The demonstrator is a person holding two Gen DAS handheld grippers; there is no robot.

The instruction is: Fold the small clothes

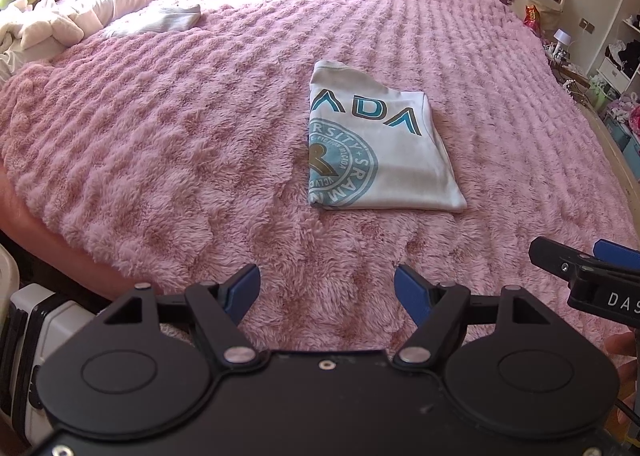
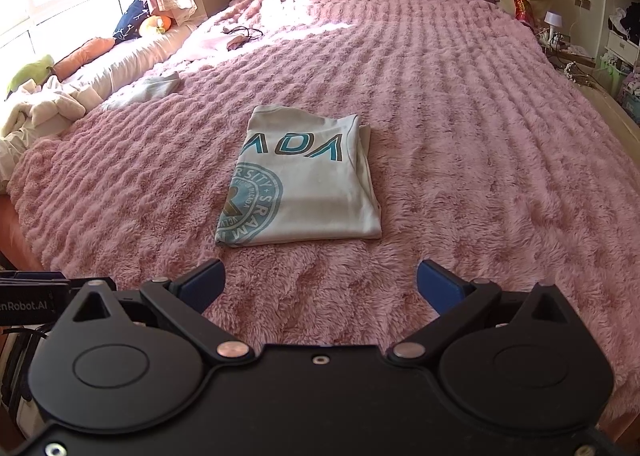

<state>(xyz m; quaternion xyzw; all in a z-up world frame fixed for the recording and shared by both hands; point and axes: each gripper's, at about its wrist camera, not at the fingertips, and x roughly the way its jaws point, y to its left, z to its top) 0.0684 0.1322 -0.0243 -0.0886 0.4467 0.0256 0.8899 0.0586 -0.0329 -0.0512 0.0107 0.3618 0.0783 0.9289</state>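
Left wrist view: we find the folded white T-shirt with teal printed lettering [image 1: 376, 147] lying flat on the fluffy pink bed blanket [image 1: 180, 159], well ahead of both tools. Our left gripper [image 1: 327, 292] and right gripper [image 2: 320, 284] stand with jaws spread wide, holding nothing, above the blanket's near edge.

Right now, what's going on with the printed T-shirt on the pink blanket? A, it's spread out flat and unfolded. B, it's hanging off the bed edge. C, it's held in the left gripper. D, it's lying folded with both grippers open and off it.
D: the T-shirt lies as a folded rectangle on the blanket, while the left gripper and right gripper sit open, short of it.
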